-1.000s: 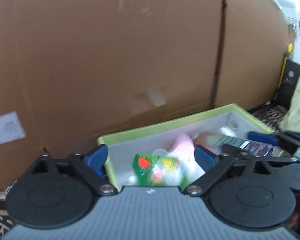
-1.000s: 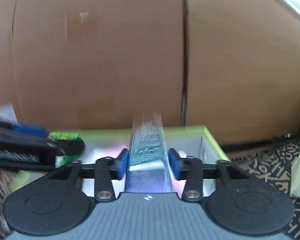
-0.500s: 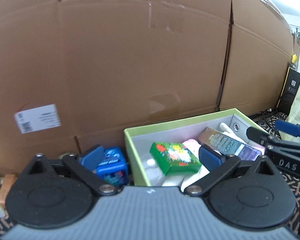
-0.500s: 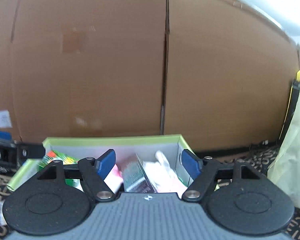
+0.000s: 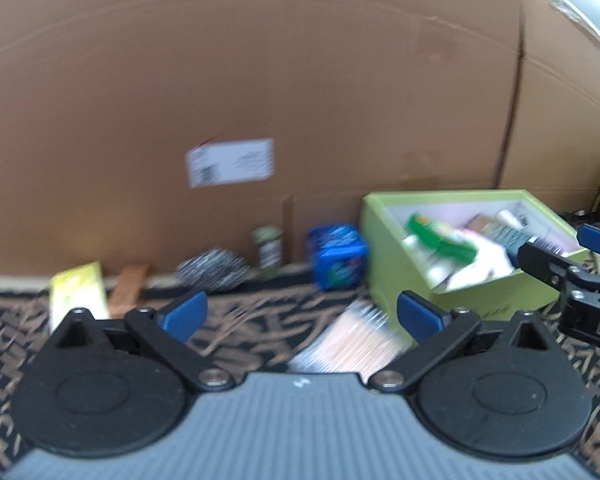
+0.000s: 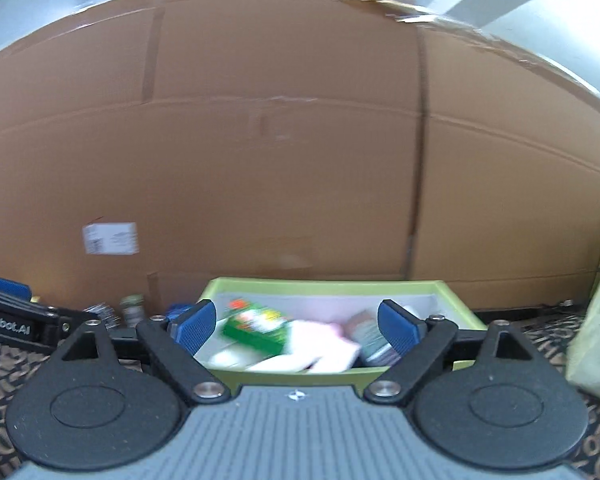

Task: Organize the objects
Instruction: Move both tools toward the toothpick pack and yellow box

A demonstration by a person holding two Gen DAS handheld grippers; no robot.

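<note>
Both grippers empty: left gripper (image 5: 298, 314) jaws wide, pink packet (image 5: 350, 340) lying just ahead between them, long axis slanting up-right; right gripper (image 6: 296, 326) jaws just opened, facing the green box (image 6: 458, 312).

Left gripper (image 5: 300, 316) hanging wide open over a patterned black-and-brown carpet (image 5: 252, 320), facing a tall brown cardboard wall (image 5: 300, 100).

Nothing sits between its blue-padded fingers (image 5: 184, 314) except a blurred pale pink packet (image 5: 352, 344) lying on the carpet below. Along the foot of the wall stand a yellow carton (image 5: 78, 292), a small dark-labelled jar (image 5: 267, 246) and a blue box (image 5: 337, 256), which is just beside a lime-green open box (image 5: 384, 232) holding a green packet (image 5: 440, 236) among other blurred items. The right gripper (image 5: 588, 264) reaches in from the right edge.
</note>
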